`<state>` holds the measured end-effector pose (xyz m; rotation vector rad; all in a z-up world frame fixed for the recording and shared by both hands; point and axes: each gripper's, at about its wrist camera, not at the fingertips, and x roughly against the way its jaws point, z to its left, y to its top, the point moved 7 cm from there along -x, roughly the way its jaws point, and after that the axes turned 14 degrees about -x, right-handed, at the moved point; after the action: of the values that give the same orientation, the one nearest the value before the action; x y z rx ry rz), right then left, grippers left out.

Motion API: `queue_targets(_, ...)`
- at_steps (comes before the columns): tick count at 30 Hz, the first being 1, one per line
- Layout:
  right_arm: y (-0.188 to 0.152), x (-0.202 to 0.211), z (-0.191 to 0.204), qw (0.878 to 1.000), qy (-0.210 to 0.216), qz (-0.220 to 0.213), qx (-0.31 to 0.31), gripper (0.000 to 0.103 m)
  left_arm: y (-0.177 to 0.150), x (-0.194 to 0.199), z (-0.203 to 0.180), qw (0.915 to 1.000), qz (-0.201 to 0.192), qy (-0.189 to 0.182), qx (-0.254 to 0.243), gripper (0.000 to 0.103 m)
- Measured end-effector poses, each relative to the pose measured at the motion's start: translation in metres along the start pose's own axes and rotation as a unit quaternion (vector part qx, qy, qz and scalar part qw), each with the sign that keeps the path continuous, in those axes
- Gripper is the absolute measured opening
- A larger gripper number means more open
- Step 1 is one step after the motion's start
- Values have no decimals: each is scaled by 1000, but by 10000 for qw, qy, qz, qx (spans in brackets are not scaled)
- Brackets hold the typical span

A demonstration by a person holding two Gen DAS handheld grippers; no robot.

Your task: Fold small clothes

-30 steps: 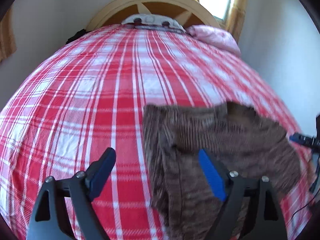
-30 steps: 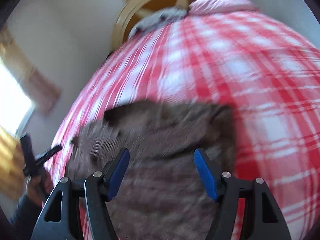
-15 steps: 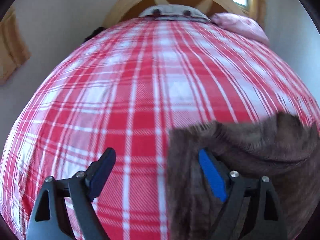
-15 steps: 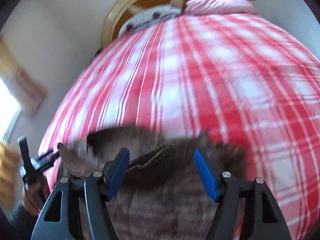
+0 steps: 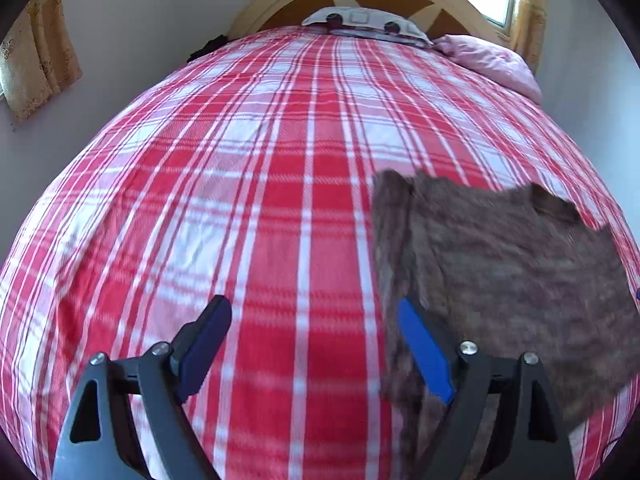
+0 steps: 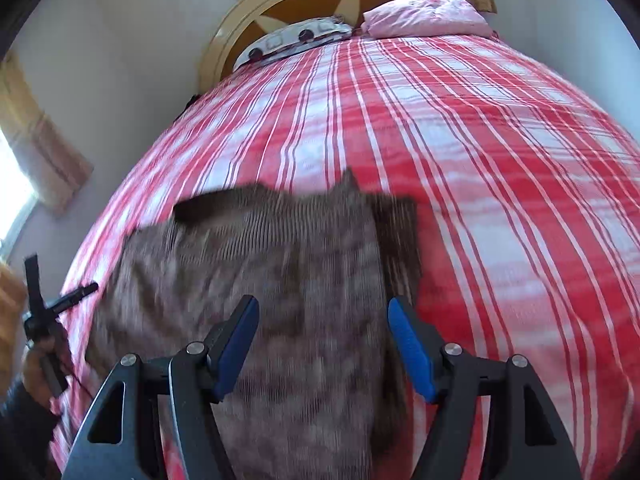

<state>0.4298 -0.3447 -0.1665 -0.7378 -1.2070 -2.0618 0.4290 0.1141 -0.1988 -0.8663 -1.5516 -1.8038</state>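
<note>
Above the brown garment (image 6: 280,280), left tool (image 5: 312,344) and right tool (image 6: 322,344) hover, jaws apart.

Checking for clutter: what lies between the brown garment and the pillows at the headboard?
Only bare red plaid bedspread separates brown garment from pillows, per both wrist views.

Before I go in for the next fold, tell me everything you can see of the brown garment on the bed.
The brown garment is a mottled brown knit with fine ribbing, motion-blurred in both views. It lies spread on the red plaid bedspread, a narrow strip folded along one side edge and its far edge uneven. The right gripper is above it, fingers open and empty; the left gripper, also open, is beside the folded edge. Contact cannot be told.
</note>
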Motion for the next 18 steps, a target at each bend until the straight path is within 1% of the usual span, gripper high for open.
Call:
queue_targets(3, -27, 17, -4, 9998, -104, -39, 134, 66, -18, 13, -18, 9996, 13, -127, -260, 88)
queue_targets(5, -42, 31, -9, 9994, -258, -188, 159, 60, -31, 21, -34, 9985, -5, -170, -528, 88)
queue_targets(6, -49, 36, -11, 9992, -300, -213, 162, 56, -35, 24, -40, 9977, -11, -133, -669, 89)
queue_targets(7, -56, 40, -15, 9989, -380, -229, 145, 53, -40, 26, -45, 9966, -21, -68, -820, 92)
queue_targets(9, -69, 38, -22, 9987, -475, -85, 156, 38, -50, 26, -54, 9934, -27, 115, -1143, 93)
queue_targets(10, -76, 35, -26, 9986, -507, -2, 141, 31, -53, 26, -55, 9925, -11, 165, -1212, 93)
queue_targets(11, -81, 34, -29, 9987, -490, 66, 113, 14, -55, 25, -55, 9924, -16, 170, -1215, 93)
queue_targets(12, -86, 34, -29, 9991, -391, 134, 81, 12, -56, 27, -53, 9929, -37, 160, -1178, 93)
queue_targets(13, -89, 37, -30, 9991, -388, 125, 100, 11, -56, 27, -50, 9930, -21, 175, -1164, 95)
queue_targets(14, -90, 39, -29, 9990, -401, 120, 123, 9, -57, 25, -48, 9924, 50, 248, -1207, 99)
queue_targets(15, -92, 42, -30, 9991, -394, 137, 121, 9, -59, 26, -48, 9919, 66, 278, -1235, 101)
queue_targets(18, -97, 44, -31, 9983, -506, 186, 241, 8, -65, 26, -44, 9929, 9, 211, -1175, 102)
